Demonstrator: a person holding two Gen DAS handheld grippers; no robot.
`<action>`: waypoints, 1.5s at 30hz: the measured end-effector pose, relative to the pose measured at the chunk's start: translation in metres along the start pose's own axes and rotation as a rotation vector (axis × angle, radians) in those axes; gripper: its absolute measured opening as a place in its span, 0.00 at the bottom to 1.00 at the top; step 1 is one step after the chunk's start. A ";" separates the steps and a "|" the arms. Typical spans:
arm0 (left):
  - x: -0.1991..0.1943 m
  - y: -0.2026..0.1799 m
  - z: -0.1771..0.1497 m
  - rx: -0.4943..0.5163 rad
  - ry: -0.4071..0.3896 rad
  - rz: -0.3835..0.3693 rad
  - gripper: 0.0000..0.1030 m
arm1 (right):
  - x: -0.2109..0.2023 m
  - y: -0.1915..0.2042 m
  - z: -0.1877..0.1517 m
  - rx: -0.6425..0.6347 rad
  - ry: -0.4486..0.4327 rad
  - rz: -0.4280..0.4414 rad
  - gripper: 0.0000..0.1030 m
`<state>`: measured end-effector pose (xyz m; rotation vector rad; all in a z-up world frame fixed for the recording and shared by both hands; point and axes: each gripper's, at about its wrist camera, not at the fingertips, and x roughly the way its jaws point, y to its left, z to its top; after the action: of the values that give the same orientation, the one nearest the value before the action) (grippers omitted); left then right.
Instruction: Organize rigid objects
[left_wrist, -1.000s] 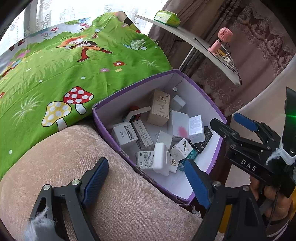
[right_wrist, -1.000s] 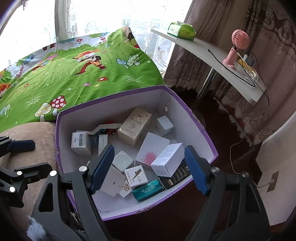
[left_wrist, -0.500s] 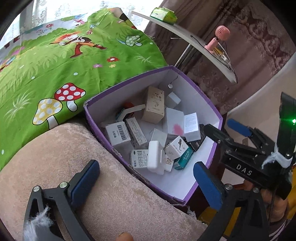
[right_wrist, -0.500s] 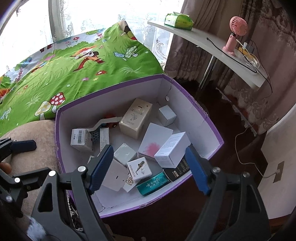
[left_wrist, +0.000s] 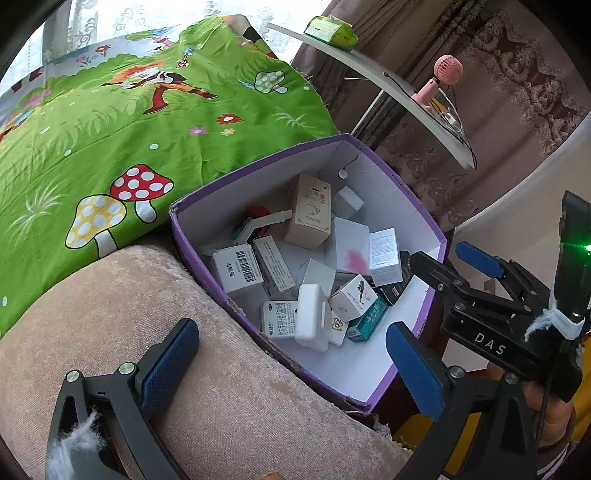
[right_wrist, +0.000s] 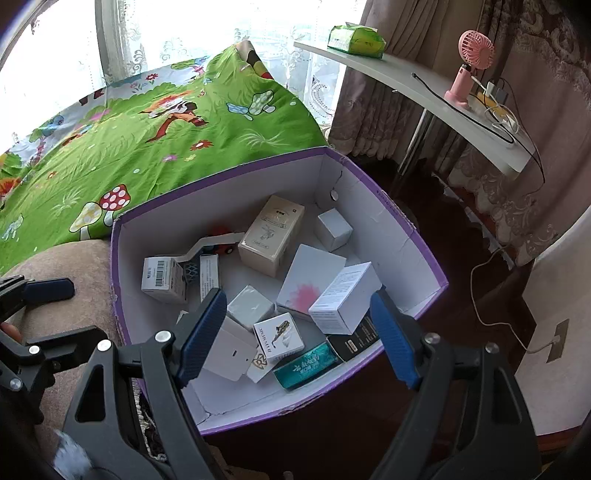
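purple box (right_wrist: 388, 236) beside bed, small cartons (right_wrist: 343, 299) heaped inside | left claw (left_wrist: 288, 363) released, empty; right claw (right_wrist: 299, 338) released above heap | risk: loose cartons probably slide; pads could pinch two together

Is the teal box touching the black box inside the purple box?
Touching. The right wrist view shows the teal box lying edge to edge against the black box, no gap.

Daylight pours through a lace-curtained window (right_wrist: 184, 48) behind a bed with a green cartoon sheet (right_wrist: 155, 147), beside brown drapes (right_wrist: 373, 110) and a white shelf (right_wrist: 424, 92).
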<state>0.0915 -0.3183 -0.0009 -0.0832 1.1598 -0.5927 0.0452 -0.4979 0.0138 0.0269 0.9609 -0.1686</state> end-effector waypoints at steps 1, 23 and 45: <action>0.000 0.000 0.000 0.000 0.000 0.000 0.99 | 0.000 0.000 0.000 0.000 0.001 -0.001 0.80; 0.000 0.000 0.000 0.001 0.000 0.002 0.99 | 0.003 0.000 -0.002 -0.001 0.008 0.002 0.80; 0.001 0.000 0.000 0.001 0.000 0.003 0.99 | 0.006 -0.001 -0.007 0.002 0.016 0.007 0.80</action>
<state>0.0915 -0.3189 -0.0015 -0.0808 1.1590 -0.5910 0.0425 -0.4987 0.0053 0.0340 0.9763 -0.1629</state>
